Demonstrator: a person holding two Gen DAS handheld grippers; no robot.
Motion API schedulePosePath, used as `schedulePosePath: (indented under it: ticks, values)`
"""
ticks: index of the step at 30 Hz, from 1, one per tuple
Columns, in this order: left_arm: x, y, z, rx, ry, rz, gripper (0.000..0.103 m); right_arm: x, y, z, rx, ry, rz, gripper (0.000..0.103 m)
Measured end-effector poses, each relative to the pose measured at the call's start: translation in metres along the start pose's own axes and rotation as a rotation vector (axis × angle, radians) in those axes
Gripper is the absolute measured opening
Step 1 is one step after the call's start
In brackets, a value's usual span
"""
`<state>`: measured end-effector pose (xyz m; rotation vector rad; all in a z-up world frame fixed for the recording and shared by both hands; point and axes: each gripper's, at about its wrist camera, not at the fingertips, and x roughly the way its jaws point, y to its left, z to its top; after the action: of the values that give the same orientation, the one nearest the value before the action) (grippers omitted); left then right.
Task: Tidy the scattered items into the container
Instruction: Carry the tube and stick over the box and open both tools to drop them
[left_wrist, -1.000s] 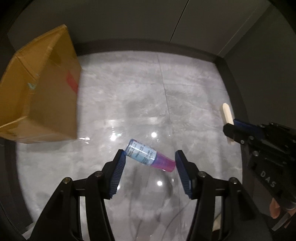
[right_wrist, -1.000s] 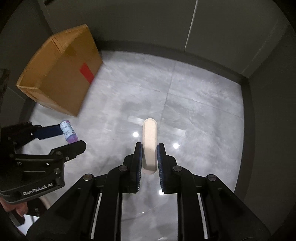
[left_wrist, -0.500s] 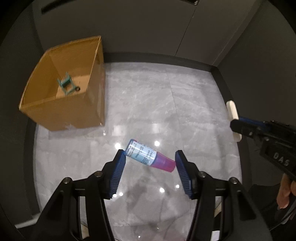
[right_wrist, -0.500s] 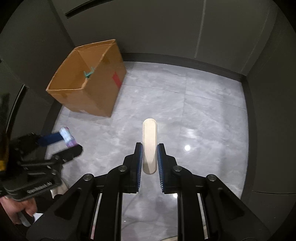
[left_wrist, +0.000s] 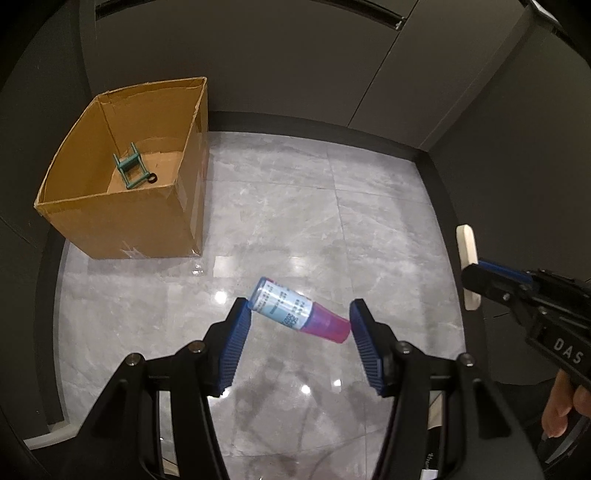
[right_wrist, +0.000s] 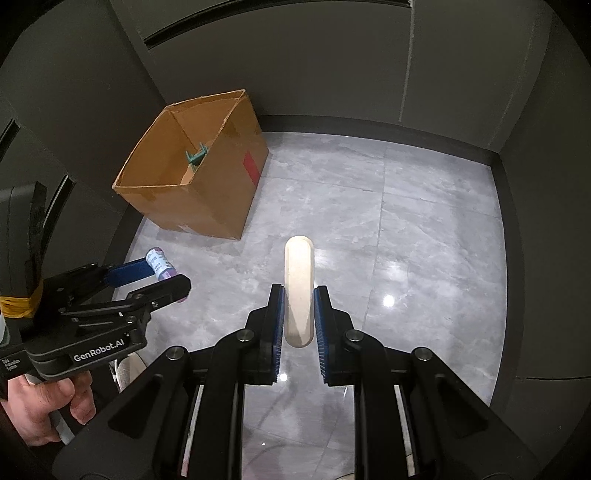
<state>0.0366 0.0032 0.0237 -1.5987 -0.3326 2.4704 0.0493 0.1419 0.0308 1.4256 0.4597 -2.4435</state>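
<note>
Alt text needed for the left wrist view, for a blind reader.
The left claw holds a pink-capped labelled bottle crosswise above a grey floor. An open cardboard box holding a green toy sits ahead-left; the right claw grips a cream stick.

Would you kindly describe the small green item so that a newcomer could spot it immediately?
Start at the open cardboard box standing on the grey tiled floor against the dark wall. Look inside, on its bottom: the green ladder-shaped frame lies there beside a small black ring. It is the only green thing in sight.
</note>
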Motion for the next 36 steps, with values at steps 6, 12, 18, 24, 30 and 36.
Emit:
schedulePosePath:
  ticks: [6, 12, 18, 24, 30, 36]
  values:
    - [-0.005, -0.002, 0.007, -0.01, -0.015, -0.01, 0.054, -0.005, -0.002, 0.004, 0.0, -0.011, 0.019, 0.015]
    - [-0.006, 0.0, 0.006, -0.016, -0.02, -0.008, 0.054, -0.009, 0.003, 0.003, -0.007, -0.019, 0.032, 0.015]
    - [-0.005, 0.005, 0.004, -0.028, -0.015, -0.004, 0.054, -0.013, 0.003, 0.004, -0.003, -0.025, 0.038, 0.015]
    - [-0.021, 0.021, 0.017, -0.092, -0.035, 0.002, 0.054, -0.016, 0.019, 0.022, -0.045, -0.022, 0.054, 0.015]
    - [-0.049, 0.067, 0.054, -0.174, -0.049, 0.031, 0.054, -0.017, 0.064, 0.073, -0.094, -0.033, 0.094, 0.015]
    - [-0.07, 0.146, 0.108, -0.223, -0.069, 0.112, 0.054, 0.003, 0.134, 0.131, -0.173, -0.002, 0.127, 0.015]
